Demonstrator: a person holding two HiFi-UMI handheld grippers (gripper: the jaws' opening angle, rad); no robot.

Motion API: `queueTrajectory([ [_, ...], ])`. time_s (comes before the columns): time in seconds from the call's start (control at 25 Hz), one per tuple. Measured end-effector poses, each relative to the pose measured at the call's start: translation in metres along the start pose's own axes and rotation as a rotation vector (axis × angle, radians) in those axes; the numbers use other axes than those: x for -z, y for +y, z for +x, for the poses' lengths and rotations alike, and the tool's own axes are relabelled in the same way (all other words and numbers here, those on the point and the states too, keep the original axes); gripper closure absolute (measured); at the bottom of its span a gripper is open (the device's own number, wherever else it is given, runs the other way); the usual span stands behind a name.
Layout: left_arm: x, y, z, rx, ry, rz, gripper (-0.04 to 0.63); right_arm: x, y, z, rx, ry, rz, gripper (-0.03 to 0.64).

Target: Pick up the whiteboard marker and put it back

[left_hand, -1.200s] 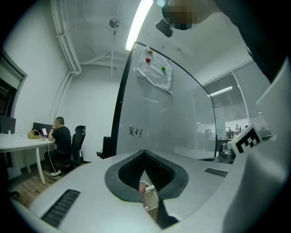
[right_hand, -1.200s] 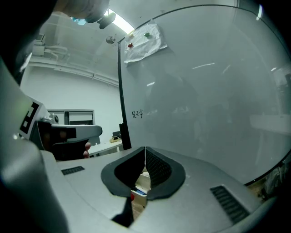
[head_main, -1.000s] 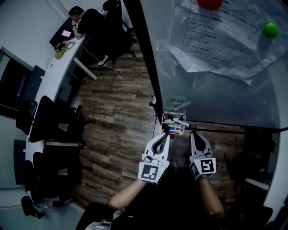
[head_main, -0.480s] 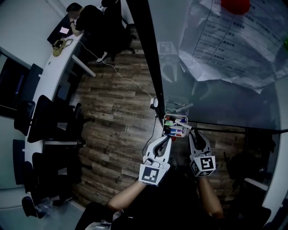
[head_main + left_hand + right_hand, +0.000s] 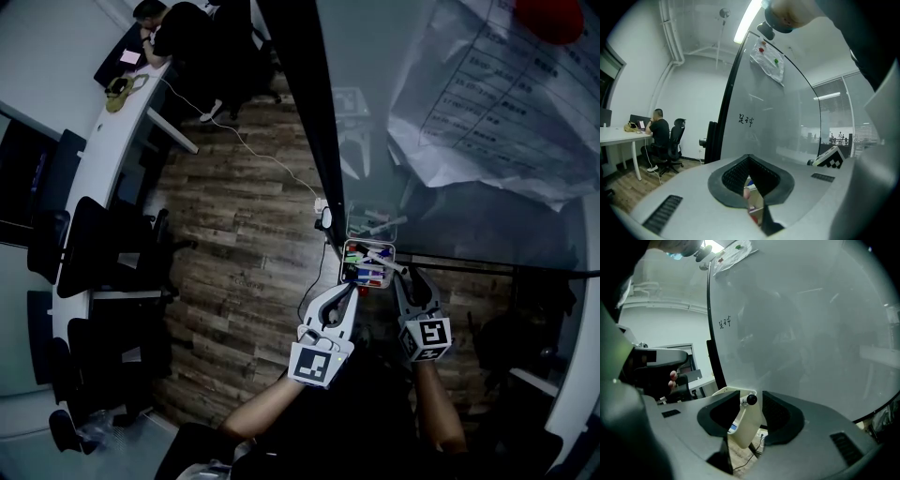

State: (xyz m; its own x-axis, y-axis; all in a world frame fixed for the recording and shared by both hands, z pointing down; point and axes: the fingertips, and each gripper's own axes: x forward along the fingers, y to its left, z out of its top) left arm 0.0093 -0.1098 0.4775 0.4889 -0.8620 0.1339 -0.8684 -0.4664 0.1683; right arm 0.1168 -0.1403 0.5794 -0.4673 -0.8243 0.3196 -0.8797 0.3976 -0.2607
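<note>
left gripper (image 5: 350,287) fingers (image 5: 733,176) together, right gripper (image 5: 410,278) fingers (image 5: 781,416) opening, marker end (image 5: 751,399) between them

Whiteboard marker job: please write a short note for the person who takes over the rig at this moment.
Left gripper: shut, empty, close to the pen holder.
Right gripper: fingers opening; the end of the marker is between them, not gripped.
Marker: lies on the holder, one end over its rim.
Done: marker returned, it seems.
To do: back the right gripper away; check the marker sits steady.

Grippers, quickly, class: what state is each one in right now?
Left gripper: shut, holding nothing.
Right gripper: jaws opening, the whiteboard marker has its black end between them, not gripped.
</note>
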Motion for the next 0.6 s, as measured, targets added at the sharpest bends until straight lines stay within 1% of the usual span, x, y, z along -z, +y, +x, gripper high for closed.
queueTrajectory([
  [0.28,0.002,0.000,0.000,0.011,0.004,0.004,0.587,0.011,0.004,0.012,-0.034,0.042,0.005,0.480],
  [0.52,0.004,0.001,-0.003,0.004,0.010,0.009,0.587,0.010,0.004,0.012,-0.031,0.027,0.030,0.483],
  [0.6,0.004,0.003,-0.005,0.000,0.011,0.010,0.586,0.010,0.003,0.012,-0.029,0.026,0.028,0.502],
])
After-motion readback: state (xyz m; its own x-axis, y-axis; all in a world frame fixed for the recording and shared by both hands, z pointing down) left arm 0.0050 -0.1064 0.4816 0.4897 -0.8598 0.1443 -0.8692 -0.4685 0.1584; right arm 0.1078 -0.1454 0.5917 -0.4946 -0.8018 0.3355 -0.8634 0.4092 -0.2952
